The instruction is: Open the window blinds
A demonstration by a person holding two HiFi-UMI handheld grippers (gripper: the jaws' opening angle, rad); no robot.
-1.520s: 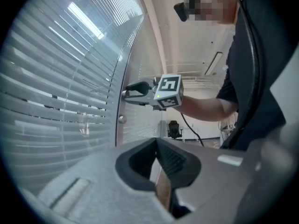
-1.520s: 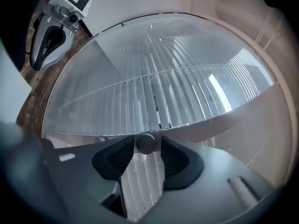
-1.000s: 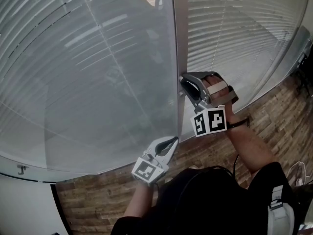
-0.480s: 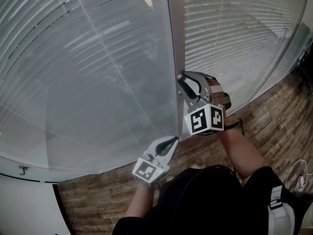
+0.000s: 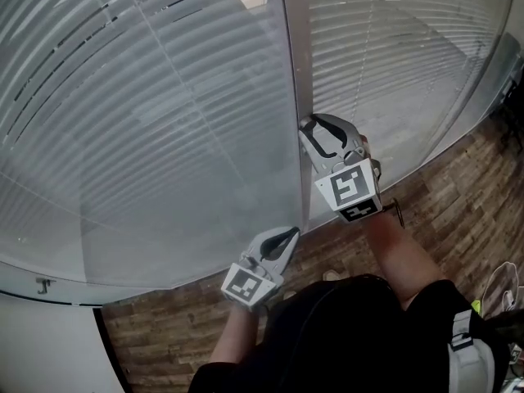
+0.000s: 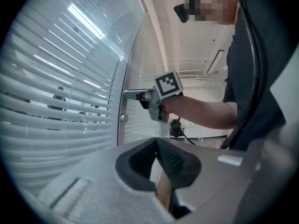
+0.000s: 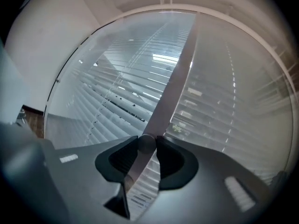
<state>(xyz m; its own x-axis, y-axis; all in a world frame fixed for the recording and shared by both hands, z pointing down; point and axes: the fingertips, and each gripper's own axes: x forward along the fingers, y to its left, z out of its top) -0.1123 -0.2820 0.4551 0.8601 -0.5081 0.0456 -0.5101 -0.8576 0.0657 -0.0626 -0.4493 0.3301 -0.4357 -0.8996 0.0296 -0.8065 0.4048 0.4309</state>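
1. Two grippers are in the person's hands, and each carries one marker cube. The left gripper point(image 5: 291, 233) is the lower, nearer one. Its jaws are pressed together with nothing in them, close to the bottom of the glass.
2. The right gripper point(image 5: 308, 128) is higher up. Its jaws pinch one small round knob point(image 7: 146, 143).
3. That knob sits on the one grey frame post point(image 5: 296, 47) between the panes. A second little knob point(image 6: 123, 118) shows on the post just below it.
4. Two blinds hang at the window, the left blind point(image 5: 147, 137) and the right blind point(image 5: 393, 47). Their slats lie mostly shut. A few slats at the top left show dark gaps.
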